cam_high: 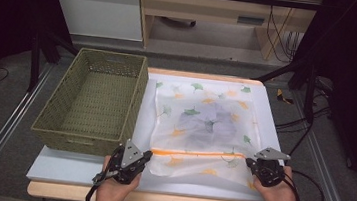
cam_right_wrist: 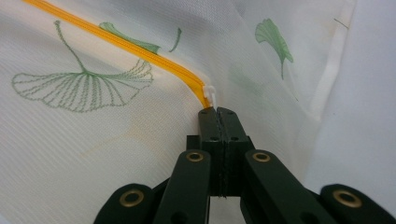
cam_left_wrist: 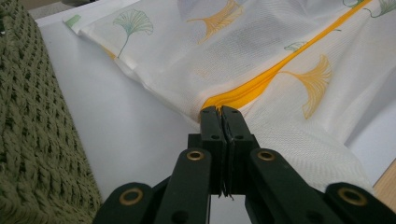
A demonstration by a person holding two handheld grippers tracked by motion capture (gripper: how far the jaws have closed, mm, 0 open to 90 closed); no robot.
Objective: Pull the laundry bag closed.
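A white mesh laundry bag (cam_high: 202,128) printed with ginkgo leaves lies flat on the white surface (cam_high: 59,166), just right of a green woven basket (cam_high: 93,99). Its orange zipper (cam_high: 196,154) runs across the near part, between the two claws. The left claw (cam_left_wrist: 222,112) is clamped tight at the zipper's left end; the right claw (cam_right_wrist: 217,112) is pinched closed at the white zipper pull (cam_right_wrist: 211,93).
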